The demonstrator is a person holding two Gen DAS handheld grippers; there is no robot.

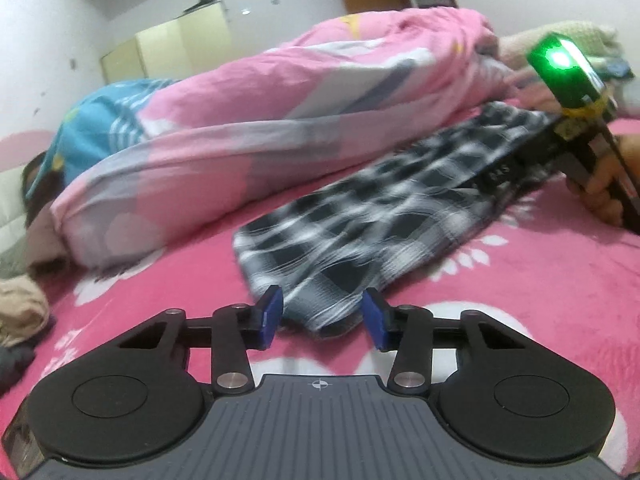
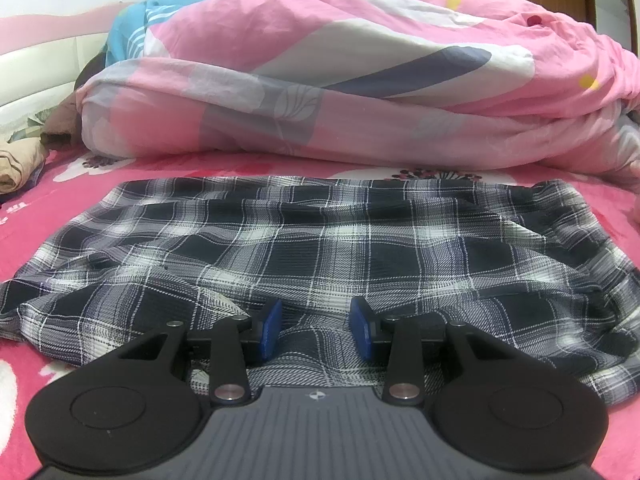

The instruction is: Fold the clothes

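Bed: covered by a hot-pink sheet point(image 2: 248, 166) printed with white flowers.
Plaid garment point(image 2: 320, 240): black-and-white checks, spread flat and rumpled on the sheet, nearest the cameras.
Quilt point(image 2: 340, 80): pink, bunched in a long heap just behind the garment.
Tan cloth point(image 2: 18, 168): crumpled at the bed's left edge.

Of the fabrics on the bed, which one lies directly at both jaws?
The black-and-white plaid garment, spread flat on the pink floral bedsheet. The pink quilt is bunched up behind it, and the beige cloth lies far left.
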